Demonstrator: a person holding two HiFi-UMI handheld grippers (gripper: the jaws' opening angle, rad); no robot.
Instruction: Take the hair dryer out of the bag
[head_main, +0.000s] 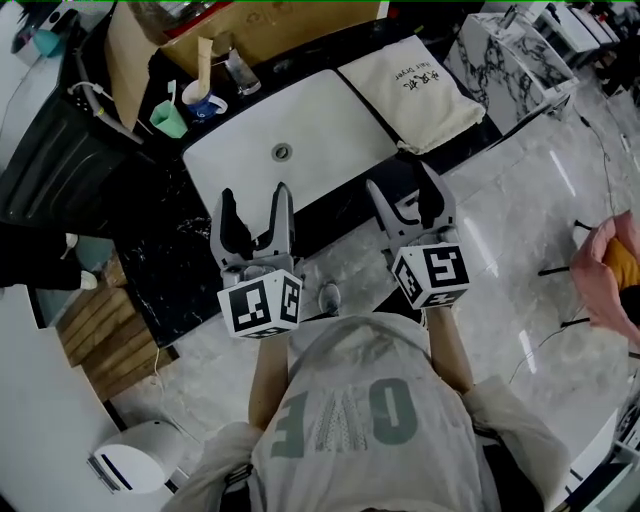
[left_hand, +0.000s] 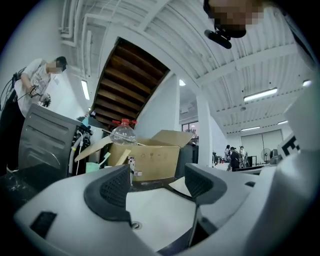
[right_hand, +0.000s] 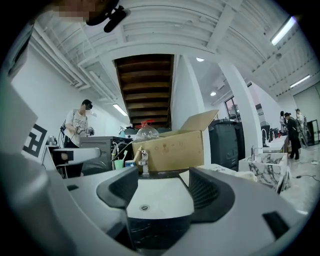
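The left gripper (head_main: 256, 208) stands wide open with nothing between its jaws. In its own view only the white sink (left_hand: 160, 220) and the drain (left_hand: 133, 225) show through the gap. It is held level, and its jaw tips reach over the near edge of the sink. Its marker cube faces up and the forearm runs back to the person's chest.

Just beside it, the right gripper (head_main: 400, 190) is also wide open and empty, touching nothing. It points level over the black counter (head_main: 190, 265), at the sink's near right corner.

The cream cloth bag (head_main: 418, 85) lies flat on the counter, ahead of the right gripper and a little to its right, well apart from both pairs of jaws. The hair dryer itself does not show.

Only the head view shows the bag whole and both forearms. The gripper views show what it does not. A cardboard box (right_hand: 175, 147) stands beyond the sink with a clear, red-capped bottle (left_hand: 123, 132) on top. A faucet (right_hand: 143, 161) stands in front of the box. Far off to the left, a person (left_hand: 30, 85) stands at a grey machine.
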